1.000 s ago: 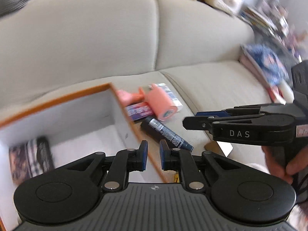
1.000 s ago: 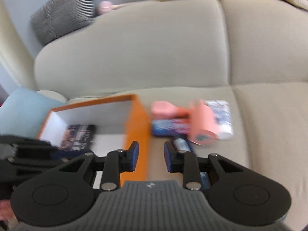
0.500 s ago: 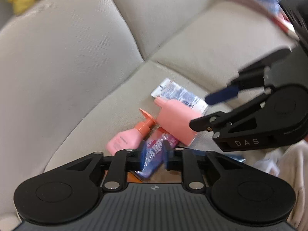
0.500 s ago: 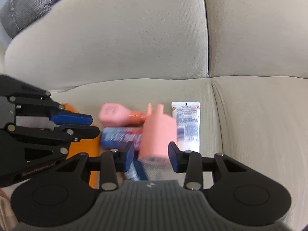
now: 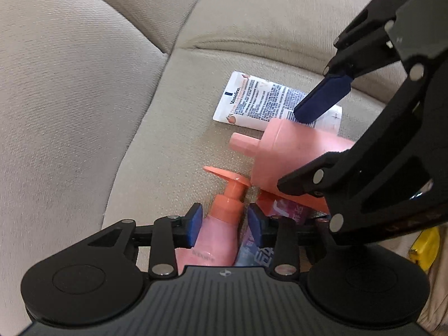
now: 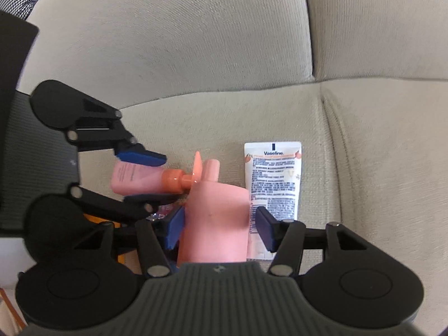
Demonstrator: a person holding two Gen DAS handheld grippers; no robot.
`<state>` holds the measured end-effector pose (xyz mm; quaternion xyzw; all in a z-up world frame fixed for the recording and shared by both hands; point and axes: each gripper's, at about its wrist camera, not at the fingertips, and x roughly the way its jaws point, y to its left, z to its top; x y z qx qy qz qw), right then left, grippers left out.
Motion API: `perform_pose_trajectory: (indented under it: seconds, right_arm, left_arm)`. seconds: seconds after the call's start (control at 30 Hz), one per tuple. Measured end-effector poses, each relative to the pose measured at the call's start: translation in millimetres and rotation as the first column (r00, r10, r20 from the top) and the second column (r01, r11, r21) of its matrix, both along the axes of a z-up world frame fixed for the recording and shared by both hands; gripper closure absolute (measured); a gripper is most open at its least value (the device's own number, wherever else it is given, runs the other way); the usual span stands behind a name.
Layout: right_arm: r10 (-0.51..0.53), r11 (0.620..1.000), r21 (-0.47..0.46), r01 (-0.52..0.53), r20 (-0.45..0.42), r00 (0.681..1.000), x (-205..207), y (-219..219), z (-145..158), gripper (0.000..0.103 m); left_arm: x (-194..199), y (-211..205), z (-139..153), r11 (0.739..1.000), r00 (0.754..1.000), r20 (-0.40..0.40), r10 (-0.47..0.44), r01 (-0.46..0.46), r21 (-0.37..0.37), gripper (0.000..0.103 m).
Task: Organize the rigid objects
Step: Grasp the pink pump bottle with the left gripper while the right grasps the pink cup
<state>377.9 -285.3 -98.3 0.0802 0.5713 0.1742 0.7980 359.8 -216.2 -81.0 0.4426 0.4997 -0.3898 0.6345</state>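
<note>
A pink pump bottle (image 5: 217, 235) lies on the beige sofa seat (image 5: 173, 145), its orange pump head pointing away. My left gripper (image 5: 225, 224) is open with its fingers on either side of the bottle's shoulder. A larger salmon-pink bottle (image 6: 217, 221) lies beside it; my right gripper (image 6: 218, 228) is open around its body, and it also shows in the left wrist view (image 5: 296, 154). A white Vaseline tube (image 6: 273, 179) lies flat to the right. A purple-blue tube (image 5: 282, 210) lies partly hidden under the bottles.
The sofa backrest (image 6: 196, 42) rises close behind the objects. An orange box edge (image 6: 95, 219) shows at the left behind my left gripper (image 6: 141, 175). A yellow item (image 5: 425, 246) sits at the right edge.
Both grippers moved forward and down onto the pile. The left fingers opened around the pink pump bottle; the right fingers widened around the salmon bottle. The orange box slid almost out of view.
</note>
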Motion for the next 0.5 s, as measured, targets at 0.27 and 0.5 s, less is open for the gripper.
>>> perform_pose_trajectory:
  seconds: [0.27,0.5]
  right_arm:
    - [-0.012,1.0,0.028,0.014,-0.054,0.998,11.8,6.4,-6.2,0.047]
    - [-0.009,1.0,0.002,0.009,-0.01,1.0,-2.9,3.6,1.9,0.049]
  left_arm:
    - [-0.4,5.9,-10.3,0.998,1.0,0.02,0.001,-0.002,0.067,0.063]
    - [-10.5,24.7,8.2,0.994,0.992,0.073,0.107,-0.107,-0.008,0.068]
